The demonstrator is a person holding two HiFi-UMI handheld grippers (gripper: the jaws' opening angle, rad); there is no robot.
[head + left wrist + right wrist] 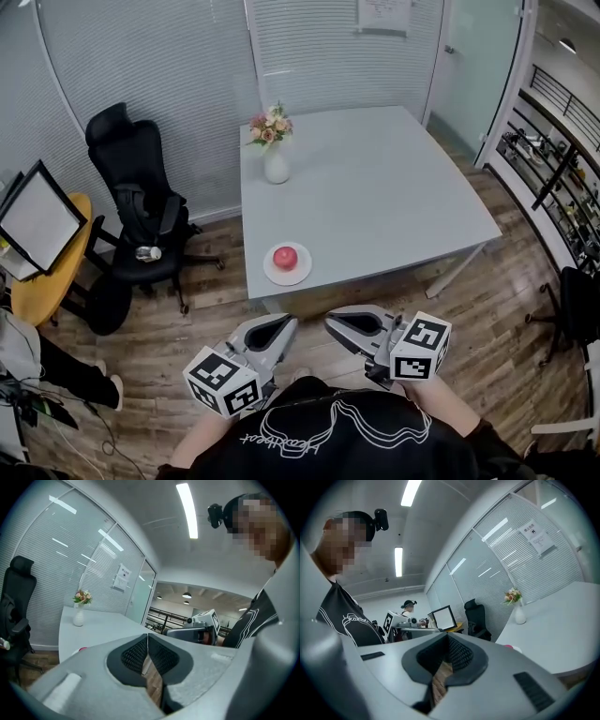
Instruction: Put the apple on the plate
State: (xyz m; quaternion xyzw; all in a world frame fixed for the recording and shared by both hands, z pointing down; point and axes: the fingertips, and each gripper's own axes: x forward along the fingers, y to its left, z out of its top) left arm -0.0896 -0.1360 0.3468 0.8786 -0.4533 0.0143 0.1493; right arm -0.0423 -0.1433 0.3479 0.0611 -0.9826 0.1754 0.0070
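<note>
A red apple (285, 257) lies on a small white plate (302, 273) at the near left corner of the grey table (394, 187). Both grippers hang off the table over the wooden floor, close to my chest, tips turned toward each other. My left gripper (281, 328) is shut with nothing between its pads (147, 637). My right gripper (336, 325) is also shut and empty (447, 637). In the left gripper view only a red sliver of the apple (83, 648) shows past the jaw. The right gripper view catches the apple's (506, 646) edge too.
A white vase of flowers (275, 159) stands at the table's far left. A black office chair (141, 206) and a yellow round table with a monitor (37, 220) are to the left. Shelving (553, 178) lines the right wall. Another person (408, 609) stands behind.
</note>
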